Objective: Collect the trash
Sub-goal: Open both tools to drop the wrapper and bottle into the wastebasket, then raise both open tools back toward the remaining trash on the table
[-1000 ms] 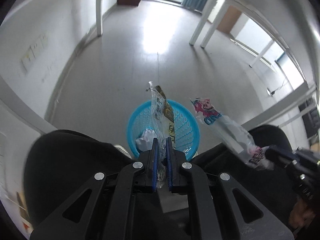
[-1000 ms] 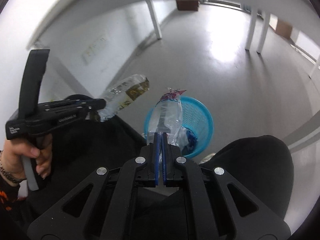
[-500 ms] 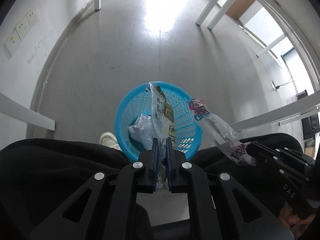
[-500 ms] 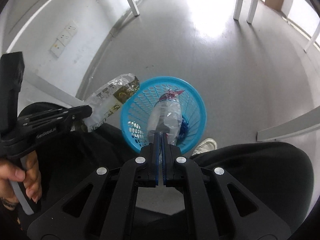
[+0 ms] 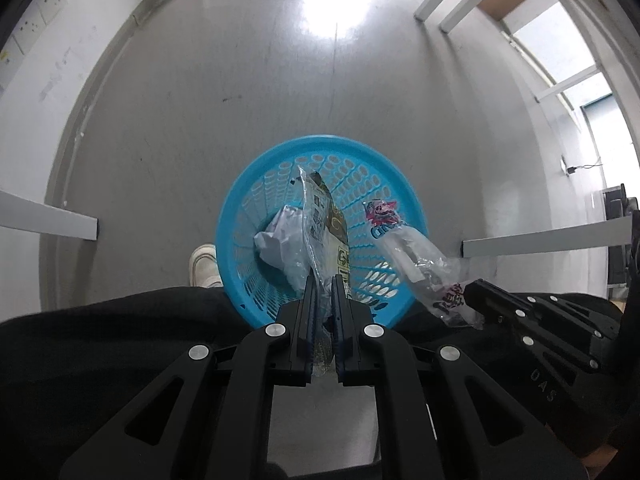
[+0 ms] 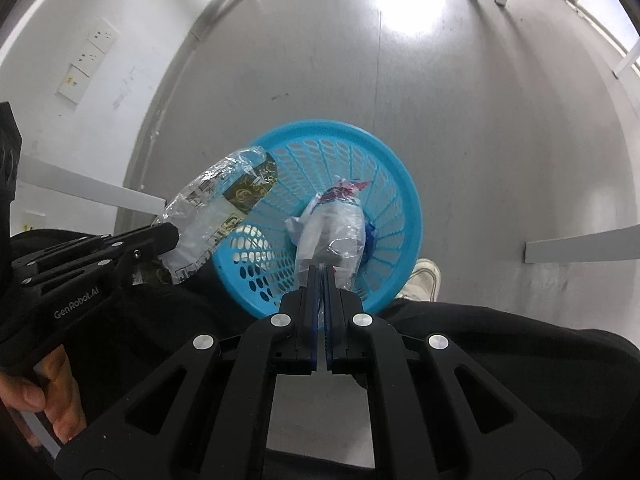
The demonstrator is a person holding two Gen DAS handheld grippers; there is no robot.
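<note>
A blue perforated trash basket (image 5: pixel 248 216) (image 6: pixel 404 200) stands on the grey floor below both grippers, with crumpled white paper (image 5: pixel 280 236) inside. My left gripper (image 5: pixel 323 280) is shut on a clear wrapper with brown and gold print (image 5: pixel 326 220), which hangs over the basket; it also shows in the right wrist view (image 6: pixel 216 204). My right gripper (image 6: pixel 321 270) is shut on a clear wrapper with a pink and blue end (image 6: pixel 334 228), also over the basket; it shows in the left wrist view (image 5: pixel 404 244).
The person's black-clad legs (image 5: pixel 100 356) flank the basket and a white shoe (image 5: pixel 204 264) sits beside it. White table legs (image 5: pixel 444 0) stand at the far right, a white wall with sockets (image 6: pixel 86 62) on the left.
Both grippers have tilted down and moved over the basket, carrying their wrappers above its opening. The basket now sits centred in both views.
</note>
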